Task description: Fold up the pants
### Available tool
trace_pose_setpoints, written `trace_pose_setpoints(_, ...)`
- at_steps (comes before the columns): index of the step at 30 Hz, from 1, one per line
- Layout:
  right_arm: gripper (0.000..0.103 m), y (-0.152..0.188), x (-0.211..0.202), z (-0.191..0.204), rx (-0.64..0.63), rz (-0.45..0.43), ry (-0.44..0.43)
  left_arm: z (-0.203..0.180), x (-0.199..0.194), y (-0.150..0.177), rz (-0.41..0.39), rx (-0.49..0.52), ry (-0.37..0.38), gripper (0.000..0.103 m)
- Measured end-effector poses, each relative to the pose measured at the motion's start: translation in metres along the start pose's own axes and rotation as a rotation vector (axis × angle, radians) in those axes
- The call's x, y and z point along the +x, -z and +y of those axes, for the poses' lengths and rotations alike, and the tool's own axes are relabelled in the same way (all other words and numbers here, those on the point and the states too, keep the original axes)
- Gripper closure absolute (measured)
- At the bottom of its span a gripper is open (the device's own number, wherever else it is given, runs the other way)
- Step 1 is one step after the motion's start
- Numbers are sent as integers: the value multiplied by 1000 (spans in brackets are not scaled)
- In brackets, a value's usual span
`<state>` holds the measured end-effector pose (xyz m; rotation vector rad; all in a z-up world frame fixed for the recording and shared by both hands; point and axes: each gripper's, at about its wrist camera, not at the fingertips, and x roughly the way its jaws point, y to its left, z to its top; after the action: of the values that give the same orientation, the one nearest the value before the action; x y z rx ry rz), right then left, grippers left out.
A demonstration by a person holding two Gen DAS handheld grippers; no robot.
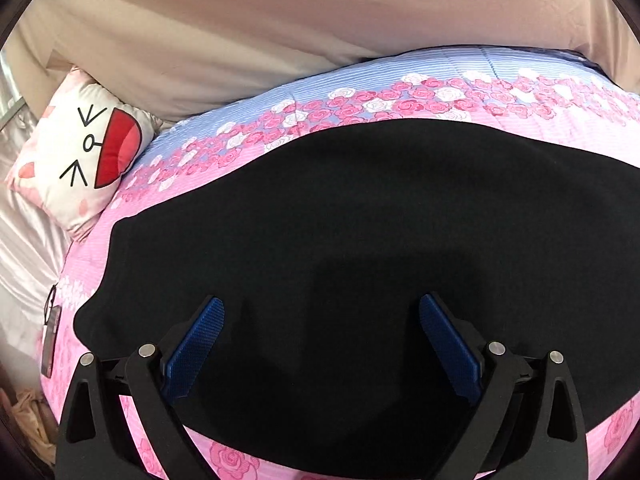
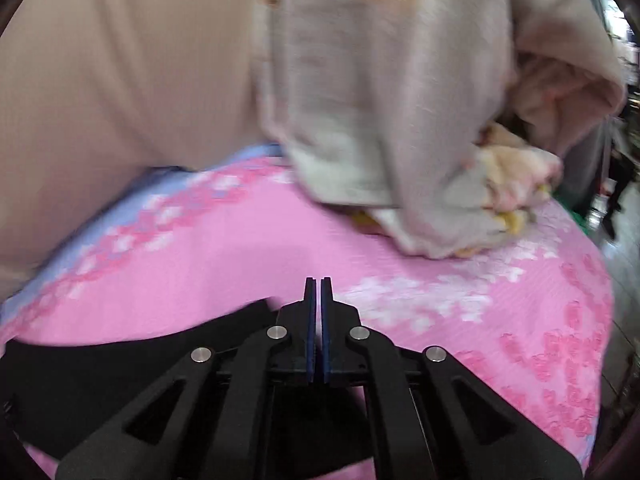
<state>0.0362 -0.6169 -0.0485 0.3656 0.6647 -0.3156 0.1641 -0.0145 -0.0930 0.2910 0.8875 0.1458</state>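
Observation:
The black pants [image 1: 360,248] lie spread flat on a pink floral bedspread [image 1: 280,136]. My left gripper [image 1: 320,308] is open, its blue pads wide apart just above the near part of the pants, holding nothing. In the right wrist view the pants [image 2: 100,372] show as a black edge at the lower left, under and behind the gripper body. My right gripper [image 2: 319,288] is shut with its pads pressed together over the pink bedspread [image 2: 240,272] past the pants' edge. Nothing shows between its tips. The right view is blurred.
A cartoon-face pillow [image 1: 80,156] lies at the bed's left on a silky sheet. A beige wall [image 1: 280,32] runs behind the bed. A grey-beige blanket heap [image 2: 400,120] sits on the far right of the bed. A phone-like object [image 1: 51,340] lies at the left edge.

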Motion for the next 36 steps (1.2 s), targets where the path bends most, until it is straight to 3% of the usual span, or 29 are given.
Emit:
trace_pose_setpoints(1, 102, 7, 7, 11, -65, 47, 8, -1, 0, 0, 0, 3, -8, 6)
trace_pose_setpoints(3, 103, 22, 33, 4, -146, 138, 180, -4, -1, -2, -4, 13, -20, 6)
trace_pose_setpoints(4, 103, 18, 24, -11, -53, 112, 117, -3, -2, -1, -4, 15, -18, 6)
trace_pose_setpoints(6, 97, 12, -7, -29, 61, 31, 196, 1, -7, 1, 0, 6, 7, 6)
trace_pose_setpoints(7, 97, 14, -31, -28, 69, -30, 164, 2, -8, 2, 0, 0, 20, 6)
trace_pose_setpoints(9, 97, 20, -42, -19, 59, -12, 75, 7, -13, 7, -1, -11, 43, 6)
trace_pose_setpoints(10, 97, 29, -33, -11, 17, 49, 30, 7, -13, 10, 0, -12, 46, 6)
trace_pose_setpoints(11, 90, 35, -16, -5, -28, 108, 60, 6, -13, 13, 4, -7, 55, 6)
trace_pose_setpoints(12, 94, 46, 0, -9, -61, 151, 159, 6, -13, 15, 7, -4, 61, 6)
trace_pose_setpoints(14, 94, 46, -15, -20, 33, 102, 131, 6, -15, 17, 3, 1, 67, 6)
trace_pose_setpoints(15, 86, 43, -29, -24, 83, 59, 172, 7, -18, 18, 1, 4, 71, 6)
trace_pose_setpoints(17, 82, 40, -45, -21, 87, 22, 197, 11, -27, 21, -14, 2, 90, 6)
trace_pose_setpoints(18, 67, 42, -46, -20, 76, 34, 206, 12, -31, 23, -23, 2, 95, 6)
trace_pose_setpoints(20, 50, 43, -38, -17, 48, 60, 221, 15, -37, 27, -33, 7, 102, 6)
trace_pose_setpoints(25, 53, 51, 0, -5, -31, 150, 215, 13, -41, 35, -17, 15, 122, 6)
trace_pose_setpoints(26, 62, 51, 2, -1, -51, 146, 243, 13, -41, 35, -19, 13, 122, 6)
trace_pose_setpoints(27, 85, 50, -1, 5, -76, 138, 262, 15, -42, 36, -20, 11, 119, 6)
trace_pose_setpoints(28, 88, 47, -6, 7, -80, 132, 257, 16, -43, 36, -19, 9, 114, 6)
trace_pose_setpoints(31, 90, 36, -26, 2, -75, 69, 296, 24, -44, 36, -22, -5, 105, 6)
trace_pose_setpoints(33, 91, 41, -7, -13, -54, 133, 315, 25, -42, 36, -24, -7, 99, 6)
trace_pose_setpoints(36, 84, 46, -10, -7, -73, 120, 300, 21, -29, 39, 10, -8, 98, 6)
